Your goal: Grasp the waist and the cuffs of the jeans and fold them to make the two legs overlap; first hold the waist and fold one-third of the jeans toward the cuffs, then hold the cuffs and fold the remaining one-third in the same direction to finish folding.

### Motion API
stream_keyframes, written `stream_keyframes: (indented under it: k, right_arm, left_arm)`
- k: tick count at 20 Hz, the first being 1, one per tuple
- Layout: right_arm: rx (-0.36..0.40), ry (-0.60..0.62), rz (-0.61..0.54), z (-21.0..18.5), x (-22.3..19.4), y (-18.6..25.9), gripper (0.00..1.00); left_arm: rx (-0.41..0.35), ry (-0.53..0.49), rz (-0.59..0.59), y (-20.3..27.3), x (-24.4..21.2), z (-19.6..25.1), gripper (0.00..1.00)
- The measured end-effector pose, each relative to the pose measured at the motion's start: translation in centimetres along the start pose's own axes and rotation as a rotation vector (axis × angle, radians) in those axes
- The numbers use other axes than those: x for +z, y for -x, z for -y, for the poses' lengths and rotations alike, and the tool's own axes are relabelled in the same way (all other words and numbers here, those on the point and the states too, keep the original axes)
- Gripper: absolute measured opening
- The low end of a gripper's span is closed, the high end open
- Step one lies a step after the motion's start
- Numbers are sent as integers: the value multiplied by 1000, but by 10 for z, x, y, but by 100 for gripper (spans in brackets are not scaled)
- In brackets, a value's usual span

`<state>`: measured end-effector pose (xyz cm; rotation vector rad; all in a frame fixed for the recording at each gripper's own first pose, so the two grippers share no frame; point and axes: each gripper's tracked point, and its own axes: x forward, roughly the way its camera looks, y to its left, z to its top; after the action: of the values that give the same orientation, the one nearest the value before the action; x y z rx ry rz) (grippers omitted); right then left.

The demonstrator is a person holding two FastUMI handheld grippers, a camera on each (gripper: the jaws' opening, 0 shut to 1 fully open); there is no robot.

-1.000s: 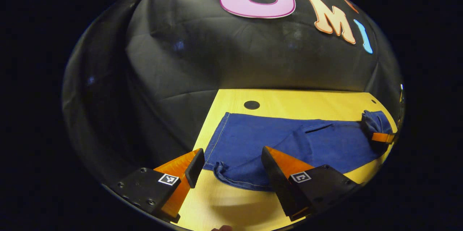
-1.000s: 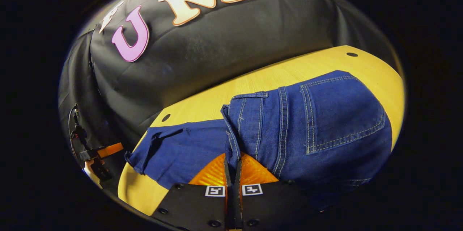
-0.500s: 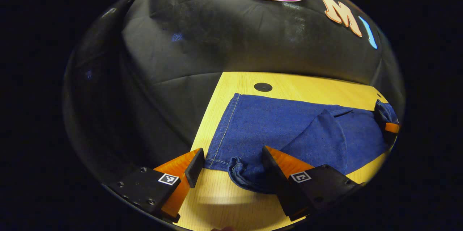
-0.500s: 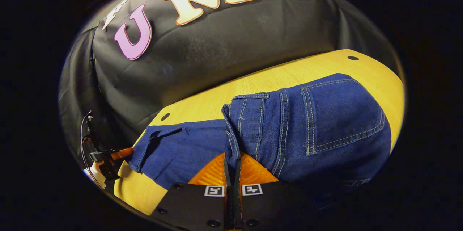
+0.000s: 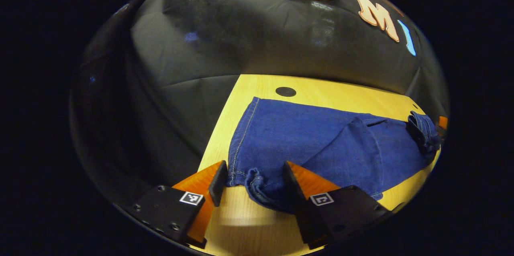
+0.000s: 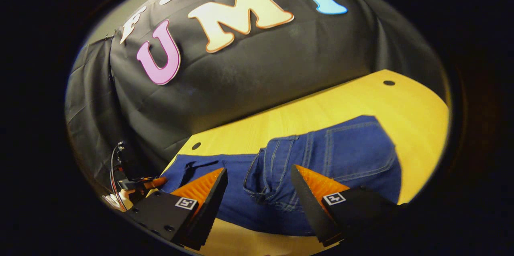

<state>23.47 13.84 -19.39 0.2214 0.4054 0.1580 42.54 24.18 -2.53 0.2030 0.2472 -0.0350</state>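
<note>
The jeans (image 5: 321, 143) are lying flat along the surface (image 5: 249, 224). The left gripper (image 5: 253, 181) is straddling the bunched cuffs (image 5: 257, 185), fingers apart, seemingly readying a grasp. The right gripper (image 6: 259, 187) is hovering over the waist (image 6: 281, 167), fingers apart.

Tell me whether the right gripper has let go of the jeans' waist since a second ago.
Yes. The right gripper has opened; the waist now lies between its spread fingers on the table.
</note>
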Motion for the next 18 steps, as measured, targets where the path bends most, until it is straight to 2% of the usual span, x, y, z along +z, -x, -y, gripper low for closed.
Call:
stream_keyframes:
  k: [3,6,7,8,12,18]
  right_arm:
    - [-41,9,44,16,28,30,98]
    - [-80,22,53,31,40,54,98]
    - [-87,19,52,33,40,59,98]
    - [-95,14,52,36,41,65,98]
    - [-117,-9,55,44,39,79,98]
    - [-132,-19,60,57,50,96,98]
  left_arm:
    - [-23,14,0,-1,0,11,58]
    - [-36,24,1,-2,3,17,23]
    - [-18,22,12,-4,3,13,19]
    - [-9,27,14,-6,5,14,3]
    - [32,16,20,0,10,12,0]
    - [-24,34,98,37,58,43,0]
